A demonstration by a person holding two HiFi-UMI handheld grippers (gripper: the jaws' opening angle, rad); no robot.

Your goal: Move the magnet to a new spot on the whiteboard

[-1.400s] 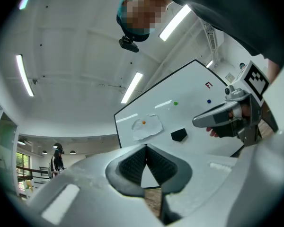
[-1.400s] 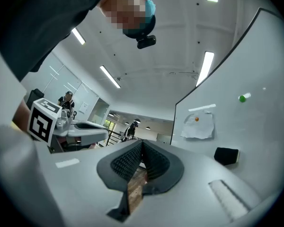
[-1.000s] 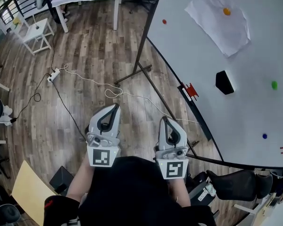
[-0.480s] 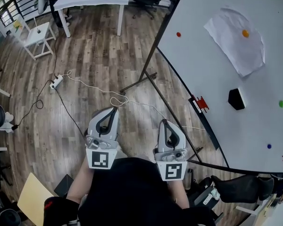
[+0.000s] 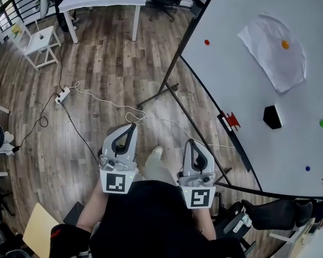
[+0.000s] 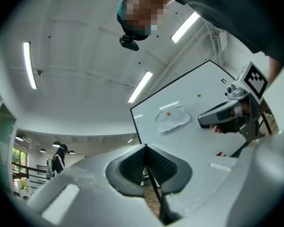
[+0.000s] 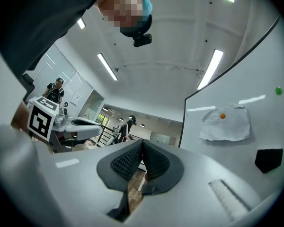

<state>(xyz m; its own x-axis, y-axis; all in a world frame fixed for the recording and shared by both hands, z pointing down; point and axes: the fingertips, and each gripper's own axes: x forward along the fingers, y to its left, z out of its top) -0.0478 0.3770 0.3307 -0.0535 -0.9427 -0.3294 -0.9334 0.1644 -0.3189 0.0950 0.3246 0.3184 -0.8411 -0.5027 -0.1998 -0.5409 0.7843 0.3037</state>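
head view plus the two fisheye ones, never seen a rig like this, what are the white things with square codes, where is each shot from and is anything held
No robot arm here: a person holds a left gripper and a right gripper, one per hand; the square-marked cubes are part of them. The head view is from a camera on the person's head, looking down. The other two views ride on each gripper and look along its jaws. Both grippers are shut on nothing. The whiteboard carries a paper sheet with an orange magnet on it, a red magnet, a green magnet, a blue magnet and a black block, perhaps an eraser.
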